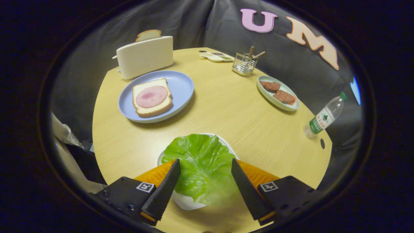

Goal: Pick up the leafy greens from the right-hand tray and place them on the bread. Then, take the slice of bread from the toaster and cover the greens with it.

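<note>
No legible word or number found anywhere. Noted one square black-and-white marker patch on each half of the tongs (205,160), just behind the fingers: pattern only, no characters. Fingers spread apart, one either side of the leafy greens (197,149), not pressing on them. Green-and-white label on the plastic bottle (323,118) by the tabletop (226,106) edge: print too small to make out. Flat pale item (216,56) at the far side, beside the wire holder (245,64): dark marks, unreadable.
</note>
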The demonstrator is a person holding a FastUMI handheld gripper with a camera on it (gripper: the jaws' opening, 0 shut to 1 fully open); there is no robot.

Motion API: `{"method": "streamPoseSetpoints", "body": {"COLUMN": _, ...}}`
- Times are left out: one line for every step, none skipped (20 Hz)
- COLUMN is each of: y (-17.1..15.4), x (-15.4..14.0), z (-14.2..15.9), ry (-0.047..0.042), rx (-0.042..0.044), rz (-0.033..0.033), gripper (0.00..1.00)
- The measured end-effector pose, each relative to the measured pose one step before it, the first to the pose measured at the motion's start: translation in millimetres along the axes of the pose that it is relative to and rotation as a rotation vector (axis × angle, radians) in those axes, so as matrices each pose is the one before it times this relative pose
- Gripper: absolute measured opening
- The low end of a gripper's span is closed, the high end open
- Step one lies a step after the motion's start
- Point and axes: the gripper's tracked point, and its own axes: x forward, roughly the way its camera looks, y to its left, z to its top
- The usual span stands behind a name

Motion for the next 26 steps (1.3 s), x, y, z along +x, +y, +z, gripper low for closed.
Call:
{"method": "streamPoseSetpoints", "body": {"y": 0.03, "x": 1.93, "z": -0.92, "ry": 0.00648, "rx": 0.00546, "rz": 0.0043, "gripper": 1.0}}
{"method": "streamPoseSetpoints", "body": {"y": 1.19, "x": 1.83, "z": -2.0, "ry": 0.00654, "rx": 0.00684, "rz": 0.00487, "gripper": 1.0}}
{"method": "streamPoseSetpoints", "body": {"y": 0.25, "x": 1.2, "z": -2.11, "ry": 0.01103, "rx": 0.00853, "rz": 0.00666, "gripper": 1.0}}
{"method": "streamPoseSetpoints", "body": {"y": 0.72, "x": 2.27, "z": -2.69, "ry": 0.00892, "rx": 0.0042, "rz": 0.00389, "gripper": 1.0}}
{"method": "streamPoseSetpoints", "body": {"y": 1.66, "x": 1.2, "z": -1.53, "ry": 0.00887, "rx": 0.00389, "rz": 0.0107, "gripper": 1.0}}
{"method": "streamPoseSetpoints", "body": {"y": 1.97, "x": 1.73, "z": 0.06, "ry": 0.0004, "rx": 0.01097, "rz": 0.00935, "gripper": 1.0}}
{"method": "streamPoseSetpoints", "body": {"y": -0.16, "x": 1.72, "z": 0.34, "ry": 0.00267, "rx": 0.00944, "rz": 0.00475, "gripper": 0.99}}
{"method": "streamPoseSetpoints", "body": {"y": 0.85, "x": 0.25, "z": -0.97, "ry": 0.00548, "rx": 0.01341, "rz": 0.01011, "gripper": 0.99}}
{"method": "streamPoseSetpoints", "body": {"y": 0.24, "x": 1.02, "z": -1.18, "ry": 0.00855, "rx": 0.01928, "rz": 0.00654, "gripper": 0.98}}
{"method": "streamPoseSetpoints", "body": {"y": 1.53, "x": 0.06, "z": -1.67, "ry": 0.00739, "rx": 0.02603, "rz": 0.01157, "gripper": 0.98}}
{"method": "streamPoseSetpoints", "body": {"y": -1.3, "x": -0.09, "z": 0.29, "ry": -0.00217, "rx": 0.01383, "rz": -0.00172, "gripper": 0.95}}
{"method": "streamPoseSetpoints", "body": {"y": -0.31, "x": 2.31, "z": -0.8, "ry": 0.00462, "rx": 0.00346, "rz": -0.00187, "gripper": 0.93}}
{"method": "streamPoseSetpoints", "body": {"y": 0.15, "x": 0.25, "z": 0.69, "ry": -0.0037, "rx": 0.00305, "rz": -0.00141, "gripper": 0.9}}
{"method": "streamPoseSetpoints", "body": {"y": -0.17, "x": -1.34, "z": 0.78, "ry": -0.00007, "rx": 0.00118, "rz": -0.00082, "gripper": 0.88}}
{"method": "streamPoseSetpoints", "body": {"y": 1.08, "x": -0.5, "z": 0.62, "ry": -0.00532, "rx": 0.00856, "rz": -0.00078, "gripper": 0.78}}
{"method": "streamPoseSetpoints", "body": {"y": 0.55, "x": -0.01, "z": 0.42, "ry": -0.00706, "rx": 0.00534, "rz": -0.00574, "gripper": 0.69}}
{"method": "streamPoseSetpoints", "body": {"y": 0.35, "x": 1.08, "z": 0.27, "ry": -0.00023, "rx": 0.00834, "rz": -0.00531, "gripper": 0.59}}
{"method": "streamPoseSetpoints", "body": {"y": 0.48, "x": -0.36, "z": -0.94, "ry": 0.00083, "rx": 0.00833, "rz": -0.00311, "gripper": 0.5}}
{"method": "streamPoseSetpoints", "body": {"y": 1.2, "x": -0.38, "z": -0.76, "ry": 0.0088, "rx": 0.00644, "rz": 0.00154, "gripper": 0.4}}
{"method": "streamPoseSetpoints", "body": {"y": 2.29, "x": -0.61, "z": -0.65, "ry": 0.00287, "rx": 0.00069, "rz": 0.00491, "gripper": 0.4}}
{"method": "streamPoseSetpoints", "body": {"y": -4.55, "x": 0.36, "z": 3.37, "ry": -0.01623, "rx": -0.01119, "rz": -0.02251, "gripper": 0.39}}
{"method": "streamPoseSetpoints", "body": {"y": -0.58, "x": 0.98, "z": -1.39, "ry": 0.0037, "rx": 0.00144, "rz": -0.00341, "gripper": 0.25}}
{"method": "streamPoseSetpoints", "body": {"y": -0.11, "x": -1.4, "z": 1.16, "ry": -0.00618, "rx": 0.00555, "rz": -0.00508, "gripper": 0.11}}
{"method": "streamPoseSetpoints", "body": {"y": 1.88, "x": -0.6, "z": -1.58, "ry": 0.00411, "rx": -0.00051, "rz": -0.00119, "gripper": 0.11}}
{"method": "streamPoseSetpoints", "body": {"y": -2.9, "x": 0.41, "z": 3.65, "ry": -0.02241, "rx": -0.01463, "rz": -0.02253, "gripper": 0.11}}
{"method": "streamPoseSetpoints", "body": {"y": -0.8, "x": -1.44, "z": 2.28, "ry": -0.01241, "rx": -0.00876, "rz": -0.00691, "gripper": 0.04}}
